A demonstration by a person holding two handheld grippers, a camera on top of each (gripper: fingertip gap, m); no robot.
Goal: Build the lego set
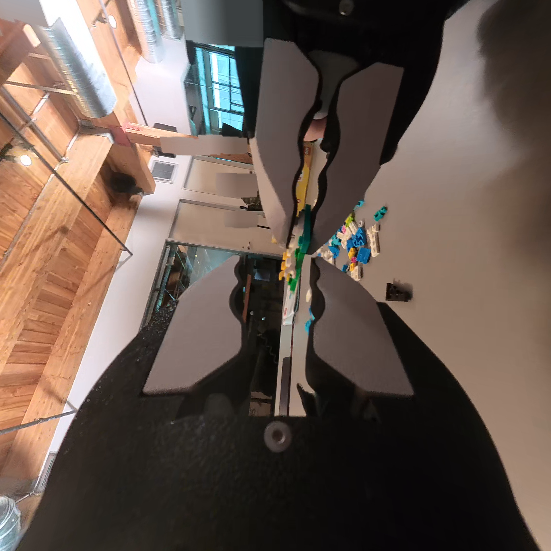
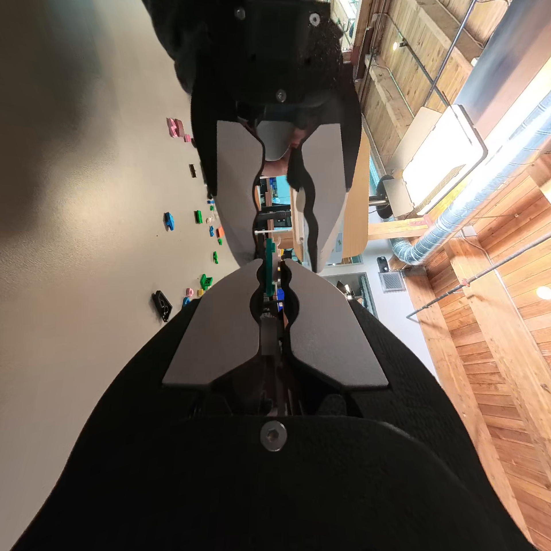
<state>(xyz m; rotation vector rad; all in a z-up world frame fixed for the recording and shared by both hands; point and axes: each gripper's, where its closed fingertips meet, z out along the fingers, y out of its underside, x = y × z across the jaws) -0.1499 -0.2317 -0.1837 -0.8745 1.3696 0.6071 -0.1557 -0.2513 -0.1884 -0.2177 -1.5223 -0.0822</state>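
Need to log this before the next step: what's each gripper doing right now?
Left gripper: open, holding nothing.
Right gripper: shut on the green lego assembly.

Green plate point(image 2: 270, 269) mostly hidden between gripper fingers; loose bricks point(image 1: 356, 238) too small to identify (shapes unclear).

Green lego plate point(image 2: 270, 269) edge-on, clamped; loose bricks point(image 1: 356, 243) on table.

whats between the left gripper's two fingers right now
The end of the green lego build, pinched by the right gripper, sits in the open left gripper. Both wrist views show it.
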